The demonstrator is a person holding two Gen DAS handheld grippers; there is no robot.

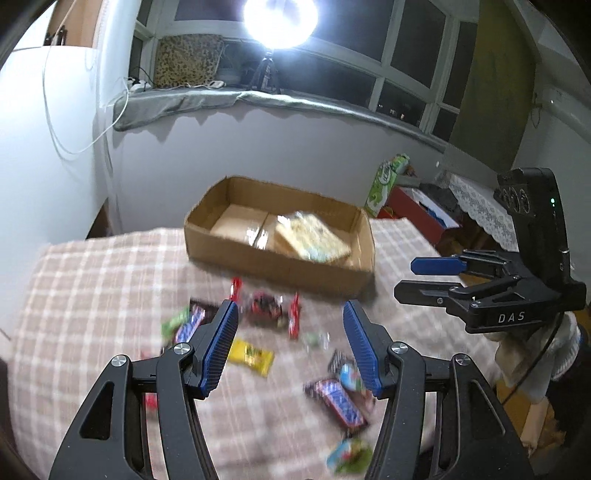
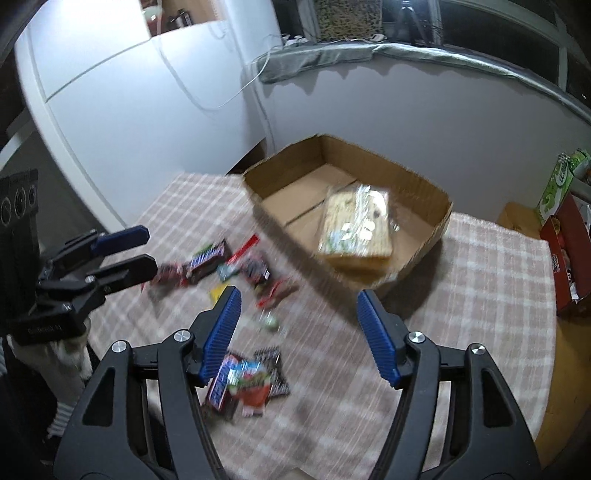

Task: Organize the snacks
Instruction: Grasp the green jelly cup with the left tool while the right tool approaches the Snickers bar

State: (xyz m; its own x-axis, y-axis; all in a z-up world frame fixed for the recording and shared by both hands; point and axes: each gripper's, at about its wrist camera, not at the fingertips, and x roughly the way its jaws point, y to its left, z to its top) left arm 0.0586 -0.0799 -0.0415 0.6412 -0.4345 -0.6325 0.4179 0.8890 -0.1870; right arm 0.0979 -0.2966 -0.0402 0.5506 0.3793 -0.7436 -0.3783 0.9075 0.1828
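A shallow cardboard box stands at the far side of a checked tablecloth. A clear-wrapped yellow packet lies in it. Several small snacks lie loose on the cloth: a yellow bar, a red-black packet, blue-brown bars. My left gripper is open and empty above the snacks. My right gripper is open and empty, near the box's front.
A white wall and a window sill with a bright lamp stand behind the table. A green carton and a red box stand to the right, past the table's edge. The view is blurred by motion.
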